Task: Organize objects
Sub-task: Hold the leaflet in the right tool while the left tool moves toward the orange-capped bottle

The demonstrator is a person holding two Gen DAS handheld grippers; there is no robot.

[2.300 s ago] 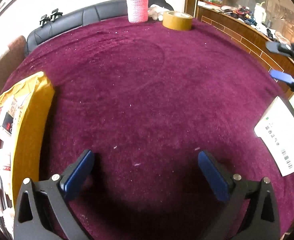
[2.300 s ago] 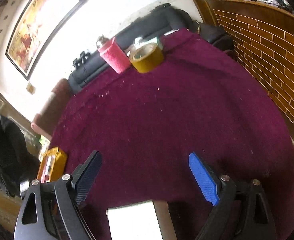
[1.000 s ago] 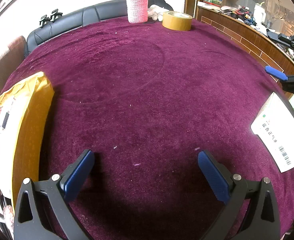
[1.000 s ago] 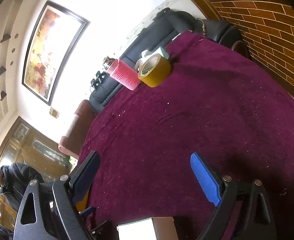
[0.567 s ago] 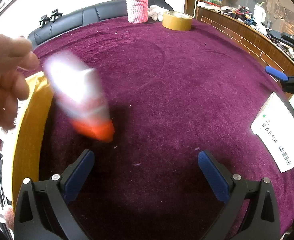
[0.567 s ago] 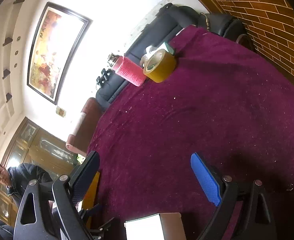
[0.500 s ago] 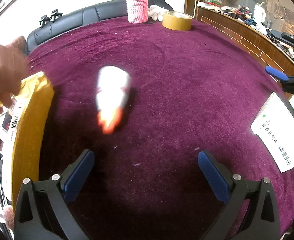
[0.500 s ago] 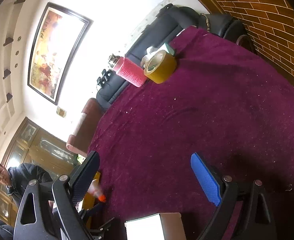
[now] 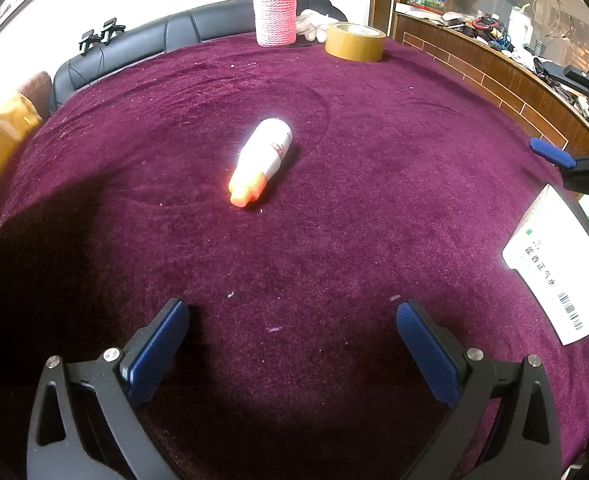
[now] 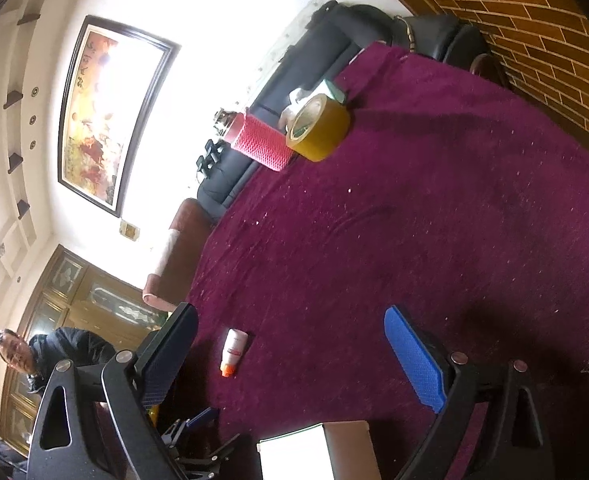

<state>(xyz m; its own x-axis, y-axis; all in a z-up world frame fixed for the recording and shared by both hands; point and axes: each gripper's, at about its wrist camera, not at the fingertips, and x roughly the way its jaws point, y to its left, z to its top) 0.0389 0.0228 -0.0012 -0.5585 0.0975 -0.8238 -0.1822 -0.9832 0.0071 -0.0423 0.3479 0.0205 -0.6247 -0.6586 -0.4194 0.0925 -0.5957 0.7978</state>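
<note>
A white bottle [image 9: 264, 159] with an orange cap lies mid-surface [image 9: 374, 208], ahead of the left gripper [image 9: 292, 354], both grippers' fingers apart and empty; best grasped squarely across its body

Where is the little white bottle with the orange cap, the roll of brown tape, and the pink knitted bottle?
white bottle [image 9: 268, 152], left wrist view, on its white body.
tape roll [image 9: 354, 46], left wrist view, on its outer side wall.
pink knitted bottle [image 9: 275, 16], left wrist view, on its knitted sleeve.
</note>
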